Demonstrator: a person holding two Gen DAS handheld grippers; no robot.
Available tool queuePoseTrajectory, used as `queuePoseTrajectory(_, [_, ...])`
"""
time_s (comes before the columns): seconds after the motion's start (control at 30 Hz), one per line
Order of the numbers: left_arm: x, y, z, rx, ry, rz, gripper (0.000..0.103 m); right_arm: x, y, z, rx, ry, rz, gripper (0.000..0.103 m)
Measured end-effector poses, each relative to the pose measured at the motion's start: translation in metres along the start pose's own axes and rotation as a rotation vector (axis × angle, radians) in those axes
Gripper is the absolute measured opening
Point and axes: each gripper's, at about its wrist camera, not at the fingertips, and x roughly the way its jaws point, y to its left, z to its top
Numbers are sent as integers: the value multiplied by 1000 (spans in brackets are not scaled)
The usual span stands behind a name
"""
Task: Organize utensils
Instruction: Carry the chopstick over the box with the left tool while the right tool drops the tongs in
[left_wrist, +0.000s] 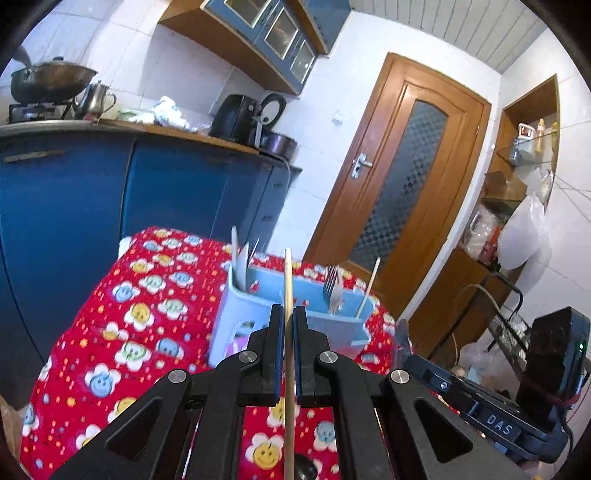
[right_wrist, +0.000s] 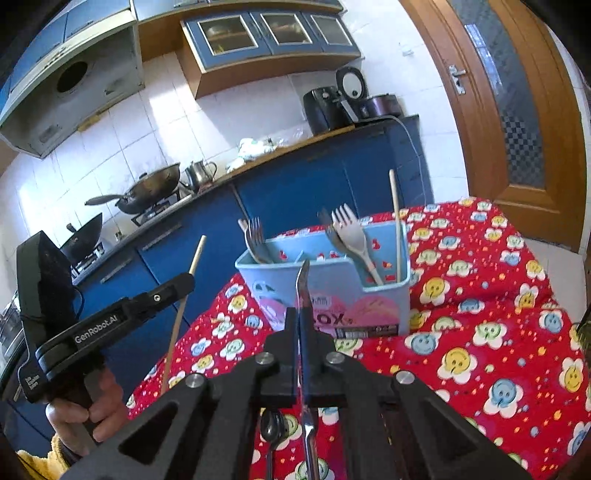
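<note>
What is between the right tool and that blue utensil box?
Only bare flowered cloth separates the right tool from the blue box, seen in the right wrist view; its metal utensil points there.

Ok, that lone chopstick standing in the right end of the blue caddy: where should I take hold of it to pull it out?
Take the standing chopstick by its upper shaft, the part clear above the blue caddy. Come in from above on its right, the end-wall side. It stands nearly upright there, and the white fork leans close on its left. Pinch across the thin shaft, then lift straight up.
</note>
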Motion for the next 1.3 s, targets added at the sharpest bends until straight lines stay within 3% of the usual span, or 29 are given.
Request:
queuePoseTrajectory(0.4, [19,-17,43,35,-148,-5,4,-20,-7,34,-5,-154,-21,2])
queuePoseTrajectory(0.87, [64,-27,81,50,-349,59,4,-33,-9,87,-65,-272,-51,2])
queuePoseTrajectory(1.17, [100,-23,79,89,-440,160,4,-13,-15,119,-113,-325,-103,2])
queuePoseTrajectory(1.3, [118,-18,70,80,-424,189,4,4,-16,119,-134,-321,-123,2])
